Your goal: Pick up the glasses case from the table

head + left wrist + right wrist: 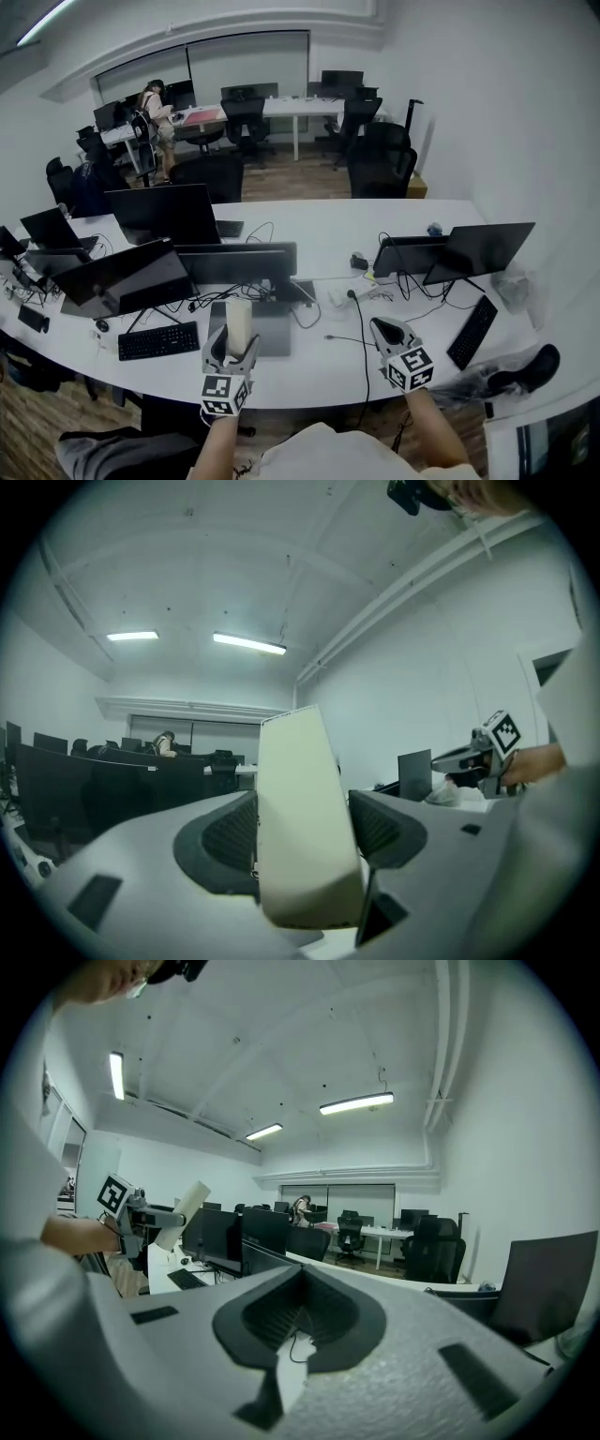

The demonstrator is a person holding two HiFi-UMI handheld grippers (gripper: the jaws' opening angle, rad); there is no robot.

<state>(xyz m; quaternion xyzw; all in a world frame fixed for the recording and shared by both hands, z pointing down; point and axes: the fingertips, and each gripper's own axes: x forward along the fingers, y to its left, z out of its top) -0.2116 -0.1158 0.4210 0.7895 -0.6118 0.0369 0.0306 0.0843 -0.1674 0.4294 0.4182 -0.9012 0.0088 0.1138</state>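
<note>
- Cream glasses case (305, 827): stands upright, clamped between the jaws of the left gripper (232, 352), and is held clear above the white table (319, 373).
- Step, as I judge it: the pick-up is essentially done. The next move calls only for a steady grip, with no tilt or slackening.
- Right gripper (302, 1324): jaws together with nothing between them, idle alongside.

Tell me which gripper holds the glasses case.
The left gripper, clamped on the cream glasses case; the right gripper has its jaws together with nothing between them.
</note>
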